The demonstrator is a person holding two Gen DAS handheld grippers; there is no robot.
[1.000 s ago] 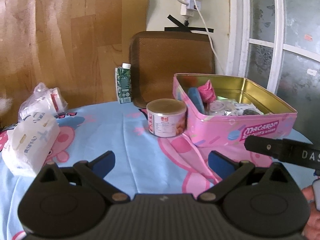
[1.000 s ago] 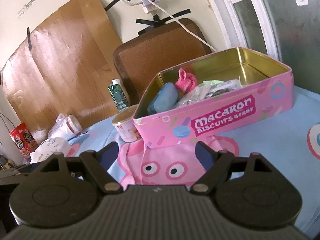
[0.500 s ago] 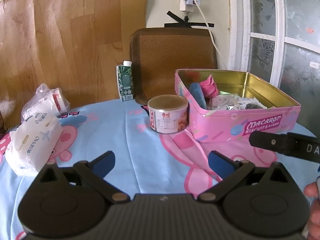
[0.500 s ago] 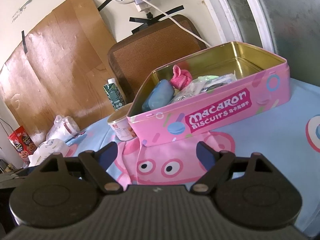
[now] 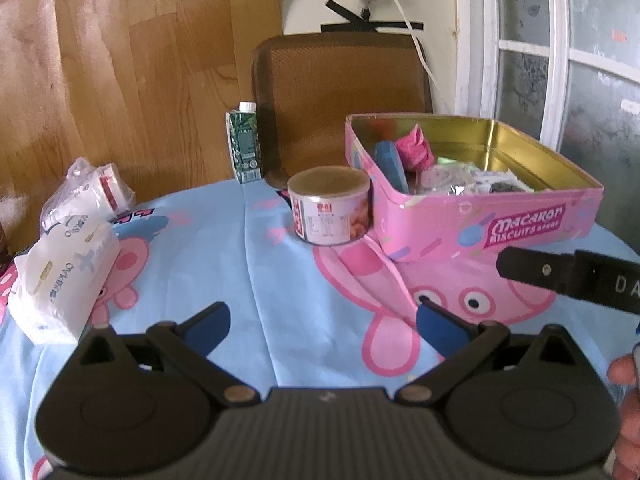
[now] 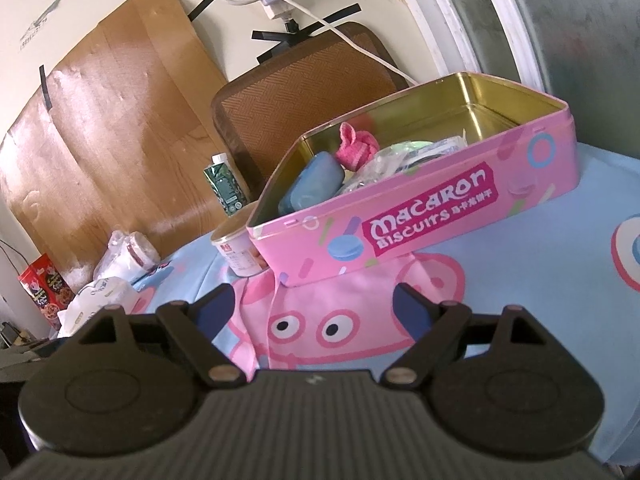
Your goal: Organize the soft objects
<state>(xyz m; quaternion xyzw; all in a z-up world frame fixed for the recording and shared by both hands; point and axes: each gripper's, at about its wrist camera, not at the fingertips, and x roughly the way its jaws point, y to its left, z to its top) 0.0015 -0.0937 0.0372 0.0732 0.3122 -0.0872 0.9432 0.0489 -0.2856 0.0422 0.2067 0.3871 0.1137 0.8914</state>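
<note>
An open pink biscuit tin (image 5: 480, 216) (image 6: 420, 224) stands on the blue cartoon tablecloth. Inside it lie a blue sponge (image 5: 390, 164) (image 6: 314, 186), a pink cloth (image 5: 416, 148) (image 6: 358, 148) and several clear packets (image 5: 460, 178) (image 6: 404, 156). My left gripper (image 5: 322, 322) hangs open over bare cloth, short of the tin and left of it. My right gripper (image 6: 314, 306) is open too, just in front of the tin's long side, nothing between its fingers. Its dark finger (image 5: 568, 280) also shows at the right of the left wrist view.
A round can (image 5: 330, 210) (image 6: 240, 254) sits against the tin's left end. A white tissue pack (image 5: 64, 280) (image 6: 100, 296) and a bagged white item (image 5: 88, 196) (image 6: 128, 254) lie at the left. A green carton (image 5: 245, 142) and a brown chair back (image 5: 344, 92) stand behind.
Both views have shifted slightly. The tin sits a little lower and further right in the left wrist view and lower in the right wrist view. Both grippers stay open and empty.
</note>
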